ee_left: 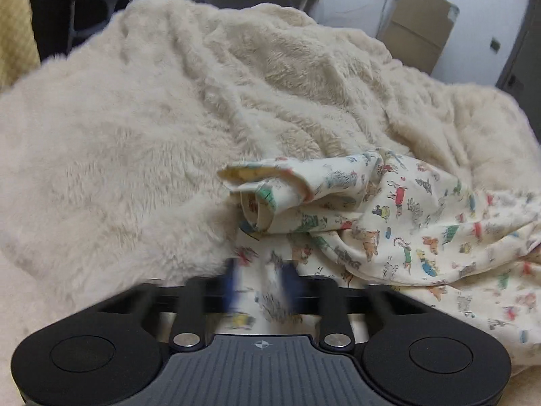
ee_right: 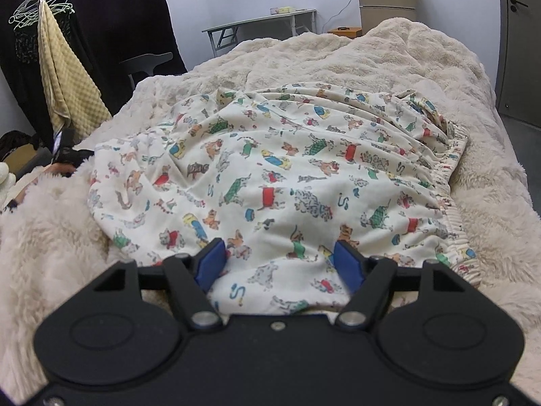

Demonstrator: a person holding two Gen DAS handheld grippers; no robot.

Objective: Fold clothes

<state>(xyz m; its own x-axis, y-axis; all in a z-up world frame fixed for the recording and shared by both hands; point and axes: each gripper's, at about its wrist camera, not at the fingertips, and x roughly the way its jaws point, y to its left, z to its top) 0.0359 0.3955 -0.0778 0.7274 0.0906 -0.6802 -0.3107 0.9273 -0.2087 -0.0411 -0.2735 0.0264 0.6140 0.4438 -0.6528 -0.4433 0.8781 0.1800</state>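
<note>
**Inspector A:** Item under review: a cream cotton garment printed with small coloured dogs (ee_right: pixel 270 176), with an elasticated, gathered waistband (ee_right: pixel 453 169) along its right edge. It lies on a cream long-pile fleece blanket (ee_right: pixel 490 203) covering the bed. Condition?

**Inspector B:** Spread but not flat. The right wrist view shows creases across the far half and bunched cloth near the waistband. The left wrist view shows one end, a leg cuff (ee_left: pixel 257 186) by the look of it, rolled over on itself. I see no clean fold line anywhere.

**Inspector A:** Tools?

**Inspector B:** The right gripper (ee_right: pixel 279 258) has its blue pads (ee_right: pixel 211 264) standing apart, with printed cloth lying between them; the pads do not press on it. The left gripper (ee_left: pixel 260 286) is blurred. Its blue fingers (ee_left: pixel 289 280) appear drawn in on a strip of the printed cloth, and I judge it clamped there.

**Inspector A:** Progress?

**Inspector B:** Early, in my judgement. Done: the garment is laid out on the bed and one edge is taken up. Outstanding: a hold on the right side, smoothing of the creases, unrolling of the cuff, and every fold. No folded pile of other clothes is in view.
</note>
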